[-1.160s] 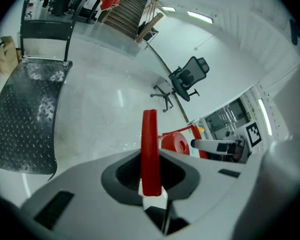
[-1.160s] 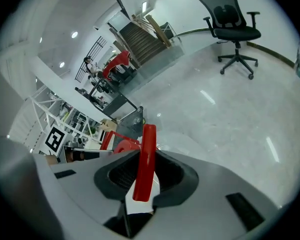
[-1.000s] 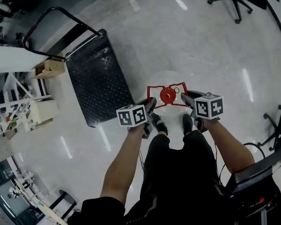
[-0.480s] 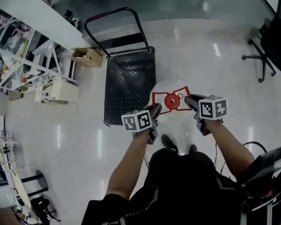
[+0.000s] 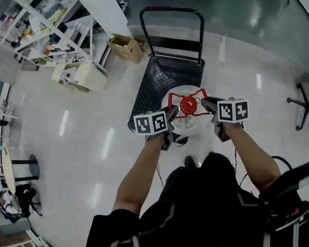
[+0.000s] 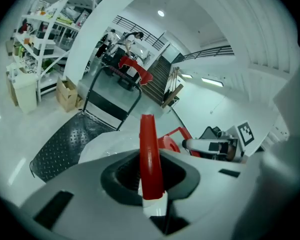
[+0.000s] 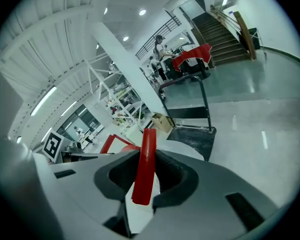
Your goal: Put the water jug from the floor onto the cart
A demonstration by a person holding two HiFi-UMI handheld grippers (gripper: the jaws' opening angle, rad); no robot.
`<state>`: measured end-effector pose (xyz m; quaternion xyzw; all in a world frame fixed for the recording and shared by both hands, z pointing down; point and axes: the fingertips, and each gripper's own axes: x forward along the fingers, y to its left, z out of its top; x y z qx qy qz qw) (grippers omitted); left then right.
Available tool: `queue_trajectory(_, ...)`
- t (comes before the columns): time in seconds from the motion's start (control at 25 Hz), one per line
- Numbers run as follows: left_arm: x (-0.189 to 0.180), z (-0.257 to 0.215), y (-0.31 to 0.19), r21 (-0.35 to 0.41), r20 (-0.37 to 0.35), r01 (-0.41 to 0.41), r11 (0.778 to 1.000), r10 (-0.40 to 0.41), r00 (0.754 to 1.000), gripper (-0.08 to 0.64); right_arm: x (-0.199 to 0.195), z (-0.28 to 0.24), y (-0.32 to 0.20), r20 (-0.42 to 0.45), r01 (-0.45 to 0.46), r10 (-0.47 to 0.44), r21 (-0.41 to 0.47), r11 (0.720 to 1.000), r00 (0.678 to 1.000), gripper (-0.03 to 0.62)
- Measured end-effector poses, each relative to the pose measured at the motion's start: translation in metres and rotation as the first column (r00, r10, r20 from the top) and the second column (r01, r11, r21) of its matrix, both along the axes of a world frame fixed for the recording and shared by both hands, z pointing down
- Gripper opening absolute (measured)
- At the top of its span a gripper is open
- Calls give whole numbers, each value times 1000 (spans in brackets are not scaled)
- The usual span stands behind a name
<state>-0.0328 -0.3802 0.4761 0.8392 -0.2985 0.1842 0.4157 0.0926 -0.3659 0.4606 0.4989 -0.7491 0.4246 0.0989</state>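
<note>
The red handle (image 5: 188, 105) of the water jug (image 5: 189, 126) is being pinched by the left gripper (image 5: 172, 113) at nine o'clock and the right gripper (image 5: 206, 104) at three.

The shiny floor (image 5: 67, 138) carries a black cart (image 5: 165, 81); a cardboard box (image 5: 126, 48) and a white bin (image 5: 90, 75) stand near its far left corner.

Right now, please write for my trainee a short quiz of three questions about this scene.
1. True or false: only the left tongs grip the water jug; the right tongs are empty.
2. Both tongs are: A) shut on the jug's red handle B) open above it C) open beside it
3. In the head view, what brown thing lies on the floor left of the cart?
Key: 1 false; 2 A; 3 a cardboard box.
</note>
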Motion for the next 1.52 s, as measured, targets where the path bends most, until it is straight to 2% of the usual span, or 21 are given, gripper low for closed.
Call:
queue_trajectory(0.2, -54, 4, -54, -2, 5, 111, 994, -111, 994, 52, -53, 6, -68, 17, 125, -125, -2, 992, 992, 91)
queue_trajectory(0.36, -80, 12, -90, -16, 22, 207, 978, -206, 978, 52, -82, 15, -117, 26, 227, -227, -8, 974, 974, 91)
queue_trajectory(0.64, -103, 22, -158, -58, 23, 377, 925, -376, 926, 52, -109, 24, -210, 46, 405, -403, -28, 914, 914, 91)
queue_trajectory(0.8, -110, 35, -193, -76, 36, 445, 892, -444, 896, 52, -120, 34, -253, 54, 469, -467, -23, 883, 882, 91)
queue_trajectory(0.92, -114, 54, -198, -93, 51, 462, 882, -459, 887, 52, -125, 52, -258, 41, 486, -484, -36, 873, 874, 91)
queue_trajectory(1.04, -119, 78, -225, -84, 57, 470, 879, -467, 882, 52, -127, 79, -282, 32, 468, -467, -49, 882, 884, 91)
queue_trajectory(1.24, -111, 134, -251, -124, 66, 413, 902, -408, 911, 52, -121, 133, -301, -34, 414, -419, -93, 905, 908, 91)
queue_trajectory(1.4, -126, 161, -266, -147, 69, 395, 907, -389, 919, 52, -129, 159, -311, 16, 361, -361, -112, 926, 932, 91)
queue_trajectory(1.52, -124, 180, -270, -166, 63, 364, 916, -359, 931, 52, -128, 176, -311, -13, 340, -345, -136, 930, 938, 91)
